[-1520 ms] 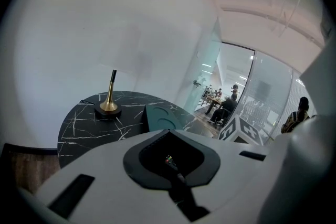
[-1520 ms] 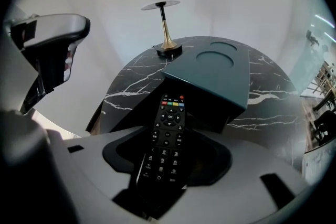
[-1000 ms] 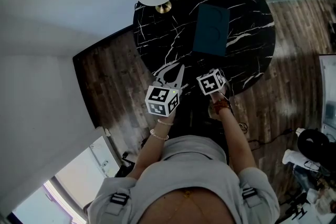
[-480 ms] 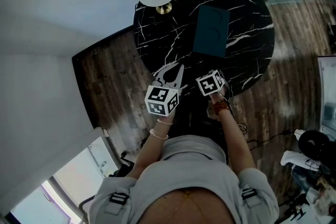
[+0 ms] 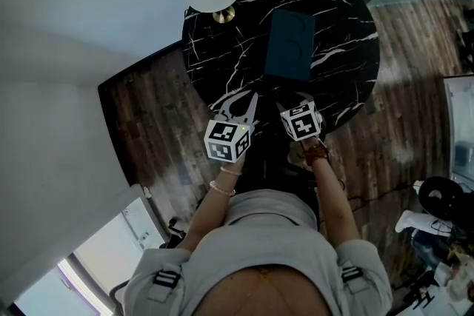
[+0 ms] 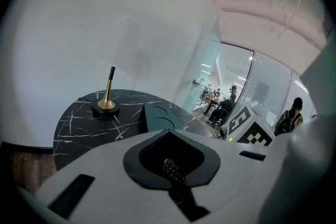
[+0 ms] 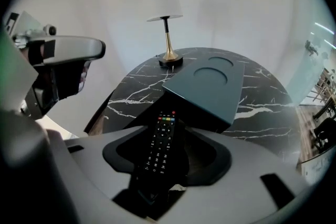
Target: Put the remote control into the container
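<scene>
So the right gripper [image 7: 167, 168] is clamped on the remote control [image 7: 160, 139] by its back end, buttons up and nose aimed at the teal container [image 7: 207, 86]. I'd guess that's so it can go in lengthwise, but it's just short of the box's near end, not in yet. Left gripper [image 5: 246, 104] looks pinched closed with nothing in it, parked at the near edge of the table [image 5: 222, 55], probably just keeping clear
</scene>
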Demonstrator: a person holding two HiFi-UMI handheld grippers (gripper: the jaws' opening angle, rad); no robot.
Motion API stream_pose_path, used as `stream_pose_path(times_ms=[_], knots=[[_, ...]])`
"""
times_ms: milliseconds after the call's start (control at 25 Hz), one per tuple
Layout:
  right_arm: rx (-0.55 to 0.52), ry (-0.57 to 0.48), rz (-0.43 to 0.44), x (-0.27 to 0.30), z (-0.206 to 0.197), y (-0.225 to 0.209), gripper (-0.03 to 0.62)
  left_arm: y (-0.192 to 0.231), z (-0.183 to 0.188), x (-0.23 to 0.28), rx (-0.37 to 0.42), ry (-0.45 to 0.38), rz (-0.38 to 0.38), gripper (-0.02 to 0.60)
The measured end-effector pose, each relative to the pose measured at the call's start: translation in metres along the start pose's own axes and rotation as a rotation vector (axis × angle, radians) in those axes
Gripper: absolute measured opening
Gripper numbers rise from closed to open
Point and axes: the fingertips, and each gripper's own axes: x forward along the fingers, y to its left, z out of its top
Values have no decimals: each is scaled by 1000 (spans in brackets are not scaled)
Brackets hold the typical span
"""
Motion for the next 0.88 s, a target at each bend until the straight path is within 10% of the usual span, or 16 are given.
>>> stream_pose_path(times_ms=[360, 880], knots=[[-25, -135, -55, -31, 16, -18, 56, -26, -23, 18, 24, 89, -58, 2], [-59, -161, -95, -39, 18, -56, 12, -39, -51, 25, 49, 168, -65, 2]])
